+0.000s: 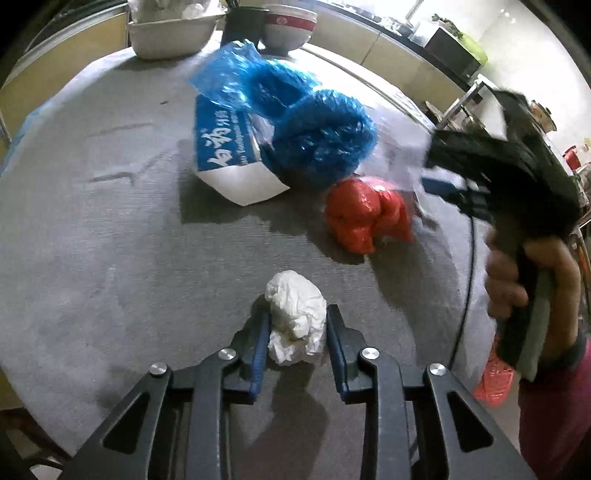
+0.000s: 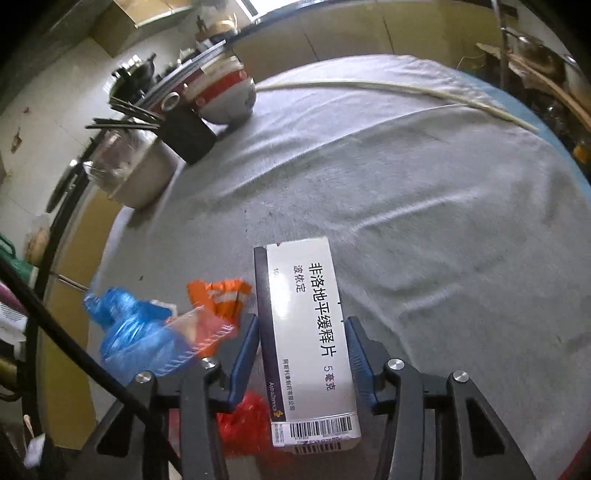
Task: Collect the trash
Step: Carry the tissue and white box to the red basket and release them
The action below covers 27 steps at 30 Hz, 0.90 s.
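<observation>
In the left wrist view my left gripper (image 1: 297,325) is shut on a crumpled white tissue (image 1: 295,317), just above the grey tablecloth (image 1: 110,240). Beyond it lie a red plastic bag (image 1: 365,214), crumpled blue plastic bags (image 1: 314,129) and a blue and white carton (image 1: 229,155). The right gripper (image 1: 436,170) shows blurred at the right, held by a hand. In the right wrist view my right gripper (image 2: 303,332) is shut on a white medicine box (image 2: 306,332), held above the table. Blue bags (image 2: 136,332), an orange wrapper (image 2: 218,295) and a red bag (image 2: 243,421) lie at lower left.
At the table's far edge stand a white tub (image 1: 170,33), a red and white bowl (image 1: 291,26) and a black chopstick holder (image 2: 188,136). A metal pot (image 2: 129,170) sits beside it. A red basket (image 1: 495,384) is below the table at the right.
</observation>
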### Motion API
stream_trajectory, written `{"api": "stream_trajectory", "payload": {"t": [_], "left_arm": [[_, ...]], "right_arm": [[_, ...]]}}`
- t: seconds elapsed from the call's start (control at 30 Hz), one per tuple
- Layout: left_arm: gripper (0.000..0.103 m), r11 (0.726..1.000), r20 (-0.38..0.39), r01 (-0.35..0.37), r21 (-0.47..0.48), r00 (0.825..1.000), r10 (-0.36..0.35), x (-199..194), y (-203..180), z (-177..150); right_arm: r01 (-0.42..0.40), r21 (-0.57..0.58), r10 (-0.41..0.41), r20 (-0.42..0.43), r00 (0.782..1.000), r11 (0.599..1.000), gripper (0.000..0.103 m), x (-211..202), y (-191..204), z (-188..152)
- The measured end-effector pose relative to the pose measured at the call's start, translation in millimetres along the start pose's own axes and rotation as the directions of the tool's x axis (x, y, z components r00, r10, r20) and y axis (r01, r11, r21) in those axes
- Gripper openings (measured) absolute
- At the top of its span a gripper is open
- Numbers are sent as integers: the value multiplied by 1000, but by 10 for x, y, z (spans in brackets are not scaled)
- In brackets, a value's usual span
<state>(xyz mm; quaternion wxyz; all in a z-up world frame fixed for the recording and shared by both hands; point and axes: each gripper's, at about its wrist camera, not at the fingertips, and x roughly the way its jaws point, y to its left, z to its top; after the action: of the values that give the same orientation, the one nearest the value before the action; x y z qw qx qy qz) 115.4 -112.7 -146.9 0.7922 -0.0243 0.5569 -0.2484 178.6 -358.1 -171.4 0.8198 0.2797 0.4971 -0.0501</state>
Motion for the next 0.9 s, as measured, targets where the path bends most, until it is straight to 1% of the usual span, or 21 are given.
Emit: {"api": "stream_trajectory", "payload": {"t": [0.17,0.3,0.43,0.47,0.57,0.67,0.8,0.87,0.9], "left_arm": [[31,999,52,-38,15,998,37,-195,-120,-56],[31,998,91,-57,39,994,53,-357,-233,-130],[31,992,134,-85,93,988,72,-517,-398,-189],[31,989,140,-104,110,986,88,-550,-488,-210],[31,968,178,-176,181,974,144,-695,-707,-300],[31,945,220,-225,236,960,174,-834,-908,-379],[31,913,283,-287,289,937,205,-971,-1175,-475],[31,897,303,-310,314,929,215,-997,-1308,-498],[31,892,306,-315,324,927,216,-1008,-1361,-509]], "right_arm": [[-77,20,75,73,995,997,50,-509,-152,-363],[-162,21,158,129,979,987,50,-926,-209,-711],[-203,24,196,171,966,979,50,-1252,-294,-1056],[-207,31,199,177,964,978,50,-1300,-325,-1120],[-227,52,213,200,956,972,50,-1479,-450,-1324],[-235,65,216,221,951,970,50,-1647,-577,-1465],[-254,77,226,261,938,964,50,-1913,-762,-1619],[-257,82,225,278,934,963,50,-2028,-850,-1672],[-260,87,226,289,930,962,50,-2091,-899,-1703]]}}
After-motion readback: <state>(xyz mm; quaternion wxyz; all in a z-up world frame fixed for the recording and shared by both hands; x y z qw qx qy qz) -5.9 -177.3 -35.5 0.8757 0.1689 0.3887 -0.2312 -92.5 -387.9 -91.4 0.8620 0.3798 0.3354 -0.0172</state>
